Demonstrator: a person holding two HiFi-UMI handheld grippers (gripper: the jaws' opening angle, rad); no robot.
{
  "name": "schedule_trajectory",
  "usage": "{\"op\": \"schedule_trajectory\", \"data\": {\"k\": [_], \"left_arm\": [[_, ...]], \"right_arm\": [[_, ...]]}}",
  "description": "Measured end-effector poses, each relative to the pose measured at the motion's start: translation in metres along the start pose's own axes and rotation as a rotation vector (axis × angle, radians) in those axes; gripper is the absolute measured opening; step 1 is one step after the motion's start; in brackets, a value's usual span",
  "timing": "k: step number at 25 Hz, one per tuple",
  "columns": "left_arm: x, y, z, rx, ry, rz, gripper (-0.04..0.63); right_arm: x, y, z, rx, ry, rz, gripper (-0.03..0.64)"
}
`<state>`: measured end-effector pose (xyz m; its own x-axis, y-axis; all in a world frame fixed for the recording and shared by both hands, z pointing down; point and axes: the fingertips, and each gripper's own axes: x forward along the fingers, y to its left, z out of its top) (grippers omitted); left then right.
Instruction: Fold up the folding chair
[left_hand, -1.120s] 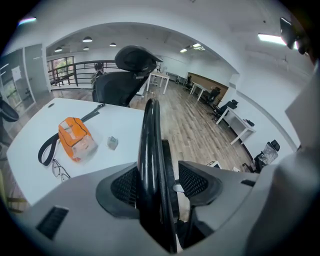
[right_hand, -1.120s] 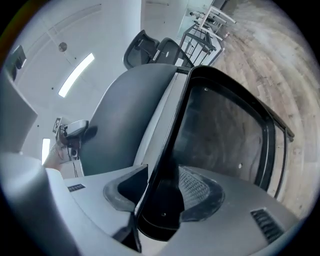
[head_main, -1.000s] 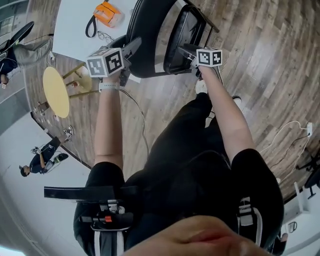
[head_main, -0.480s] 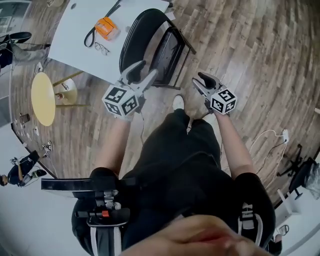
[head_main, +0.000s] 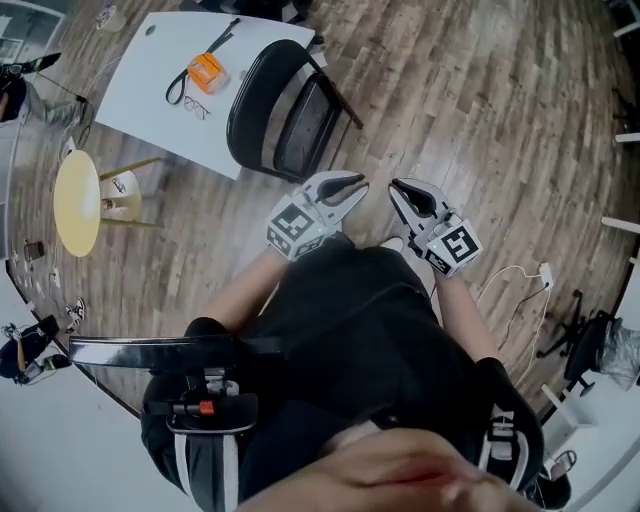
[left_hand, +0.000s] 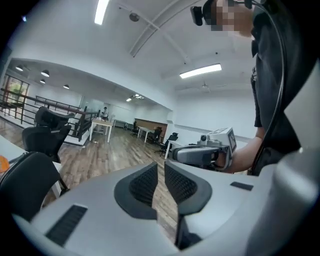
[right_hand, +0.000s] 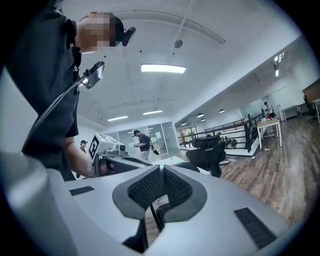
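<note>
From above: far left of the folding chair (head_main: 285, 110), a round yellow stool (head_main: 77, 203) stands on the wooden floor (head_main: 470, 90). Between the stool and the chair is a white tabletop (head_main: 140, 80), its corner just beside the chair's back. An orange object (head_main: 206, 70), a black strap (head_main: 180, 88) and a pair of glasses (head_main: 197, 108) lie close together on it, all left of the chair. The black chair stands free on the floor. Its seat and backrest look drawn close to one another, though from this angle I cannot say how flat it is. On the near side of the chair and clear of it, I hold my left gripper (head_main: 358, 186) roughly level in front of my body. Its jaws have just been closing and now stand almost together, with a thin slit between the pads (left_hand: 143, 184) and only the floor showing through it. Right of that, also short of the chair and not touching it, is my right gripper (head_main: 397, 197), its tip near the left one's. Its jaws have likewise just been closing and are now closed on nothing, the pads (right_hand: 178, 190) meeting at their tips. Far right of the chair, a white cable (head_main: 543, 271) trails over the floor
</note>
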<state>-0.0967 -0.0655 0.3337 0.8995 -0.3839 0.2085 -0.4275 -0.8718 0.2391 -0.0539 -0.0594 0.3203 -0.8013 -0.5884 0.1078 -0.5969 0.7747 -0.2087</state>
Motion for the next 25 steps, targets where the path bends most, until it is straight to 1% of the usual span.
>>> {"op": "schedule_trajectory", "data": {"k": [1, 2, 4, 8, 12, 16, 25], "left_arm": [[0.002, -0.003, 0.007, 0.011, -0.014, 0.01, 0.027], [0.004, -0.008, 0.013, 0.018, -0.027, 0.017, 0.008], [0.01, -0.017, 0.024, 0.029, -0.045, 0.017, 0.005], [0.019, -0.029, 0.042, 0.052, -0.08, 0.017, 0.005], [0.022, -0.038, 0.045, 0.038, -0.088, 0.024, 0.005], [0.023, -0.038, 0.047, 0.045, -0.091, 0.037, 0.005], [0.018, -0.045, 0.046, 0.043, -0.086, 0.055, 0.005]], "right_arm": [[-0.006, 0.002, 0.011, -0.005, -0.018, -0.001, 0.025], [-0.013, 0.005, 0.02, -0.011, -0.032, 0.0, 0.02], [-0.023, 0.01, 0.036, -0.029, -0.052, 0.005, 0.009], [-0.033, 0.011, 0.057, -0.071, -0.076, 0.013, 0.009], [-0.038, 0.013, 0.062, -0.086, -0.073, 0.019, 0.009], [-0.036, 0.014, 0.064, -0.1, -0.065, 0.042, 0.009], [-0.034, 0.027, 0.06, -0.085, -0.062, 0.079, 0.009]]}}
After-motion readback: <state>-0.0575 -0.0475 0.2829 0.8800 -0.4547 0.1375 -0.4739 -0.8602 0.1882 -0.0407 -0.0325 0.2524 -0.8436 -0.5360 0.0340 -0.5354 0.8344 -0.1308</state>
